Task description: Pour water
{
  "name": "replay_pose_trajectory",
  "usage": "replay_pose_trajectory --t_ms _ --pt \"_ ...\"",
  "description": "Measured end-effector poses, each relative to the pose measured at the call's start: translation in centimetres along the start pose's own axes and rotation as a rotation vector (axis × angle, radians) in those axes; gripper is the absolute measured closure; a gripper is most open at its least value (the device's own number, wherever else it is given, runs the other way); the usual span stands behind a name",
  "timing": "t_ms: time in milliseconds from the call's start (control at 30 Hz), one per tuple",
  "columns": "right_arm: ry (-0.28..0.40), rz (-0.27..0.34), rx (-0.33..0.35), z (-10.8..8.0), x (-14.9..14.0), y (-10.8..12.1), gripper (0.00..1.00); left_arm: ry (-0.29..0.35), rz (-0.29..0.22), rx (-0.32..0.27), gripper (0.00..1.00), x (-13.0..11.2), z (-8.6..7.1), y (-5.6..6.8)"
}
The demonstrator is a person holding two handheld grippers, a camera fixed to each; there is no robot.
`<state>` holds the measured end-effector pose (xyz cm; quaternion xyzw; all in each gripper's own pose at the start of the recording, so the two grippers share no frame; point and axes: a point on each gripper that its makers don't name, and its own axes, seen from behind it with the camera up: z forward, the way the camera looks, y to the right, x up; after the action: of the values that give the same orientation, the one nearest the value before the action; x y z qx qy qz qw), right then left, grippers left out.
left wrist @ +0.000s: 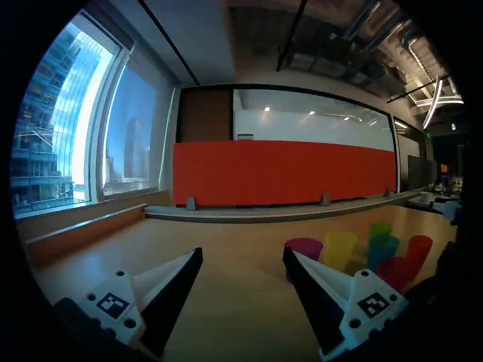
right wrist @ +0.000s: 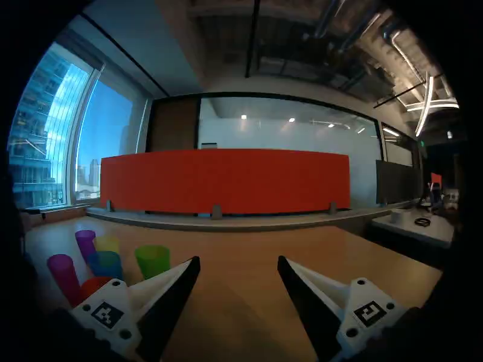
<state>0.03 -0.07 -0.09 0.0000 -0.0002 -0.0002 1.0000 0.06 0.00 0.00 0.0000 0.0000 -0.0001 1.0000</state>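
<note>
My left gripper (left wrist: 241,250) is wide open and holds nothing, above the wooden table (left wrist: 241,320). The plastic cups stand to its right: the magenta cup (left wrist: 303,246) is nearest, and the yellow cup (left wrist: 339,248) is beside it. In the right gripper view the group stands at the left, with the green cup (right wrist: 151,259) closest to my right gripper (right wrist: 238,259), which is also wide open and empty. I cannot tell which cup has water. I think I should turn toward the group, centre one cup between the fingers, and then close gently.
</note>
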Motion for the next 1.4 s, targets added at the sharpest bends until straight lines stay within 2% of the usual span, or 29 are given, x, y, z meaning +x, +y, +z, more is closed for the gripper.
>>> replay_pose_trajectory --t_ms 867,967,1167,1400 --pt "-0.012 -0.002 0.015 -0.2 0.1 -0.3 0.01 -0.005 -0.003 0.000 0.01 0.0 0.1 0.1" --pt "-0.006 0.001 0.021 -0.3 1.4 -0.3 0.01 -0.005 -0.014 -0.005 0.01 1.0 0.1 0.2" --pt "-0.008 0.000 0.036 -0.1 5.0 0.3 0.01 0.016 -0.056 -0.026 0.01 4.8 0.8 0.3" --pt "-0.017 -0.004 0.060 0.4 9.9 1.1 0.01 0.021 -0.059 -0.057 0.01 10.0 1.9 0.3"
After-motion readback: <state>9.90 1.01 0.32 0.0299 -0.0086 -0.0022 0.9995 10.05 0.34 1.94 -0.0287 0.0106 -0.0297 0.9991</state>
